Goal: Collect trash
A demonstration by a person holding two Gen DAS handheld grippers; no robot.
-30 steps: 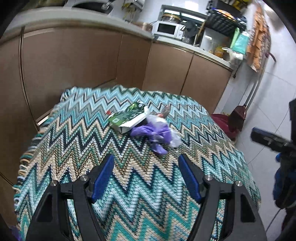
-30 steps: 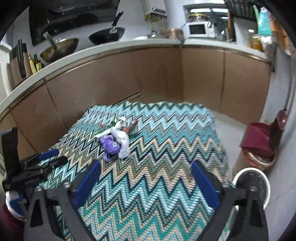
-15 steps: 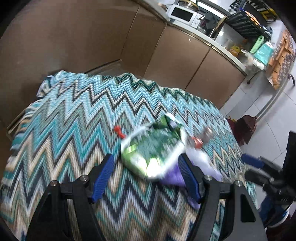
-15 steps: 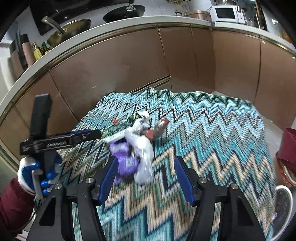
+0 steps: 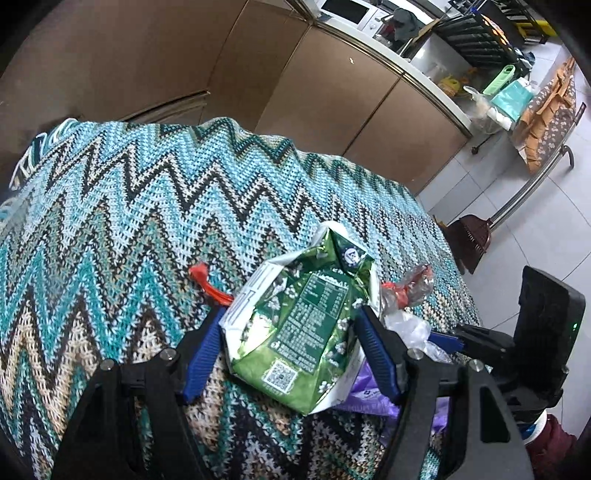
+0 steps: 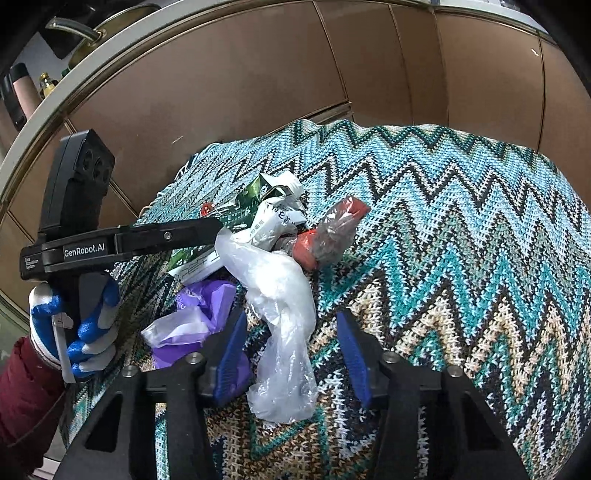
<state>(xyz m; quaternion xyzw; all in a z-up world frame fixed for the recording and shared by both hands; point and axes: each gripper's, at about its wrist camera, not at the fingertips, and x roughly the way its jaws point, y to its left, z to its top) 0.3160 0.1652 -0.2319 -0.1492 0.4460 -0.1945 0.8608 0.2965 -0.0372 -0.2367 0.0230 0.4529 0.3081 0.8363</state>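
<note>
A small heap of trash lies on the zigzag knitted blanket (image 5: 147, 221). A crumpled green carton (image 5: 299, 325) sits between the blue pads of my left gripper (image 5: 291, 314), whose jaws are closing around its sides. My right gripper (image 6: 291, 321) points down at the same heap with a clear plastic bag (image 6: 284, 325) between its closing jaws, with gaps on both sides. A purple bag (image 6: 199, 306) lies just left of its left finger. A red and clear wrapper (image 6: 332, 232) lies beyond the clear bag. A red scrap (image 5: 207, 280) lies left of the carton.
Brown cabinet doors (image 5: 147, 55) curve round behind the blanket, under a counter with a microwave (image 5: 347, 11). A brown broom head (image 5: 469, 236) stands on the tiled floor to the right. A blue-gloved hand (image 6: 88, 325) holds the left gripper.
Both grippers have come in and down onto the heap from opposite sides. The carton and the clear bag now sit between their jaws. The right jaws have narrowed a lot.
</note>
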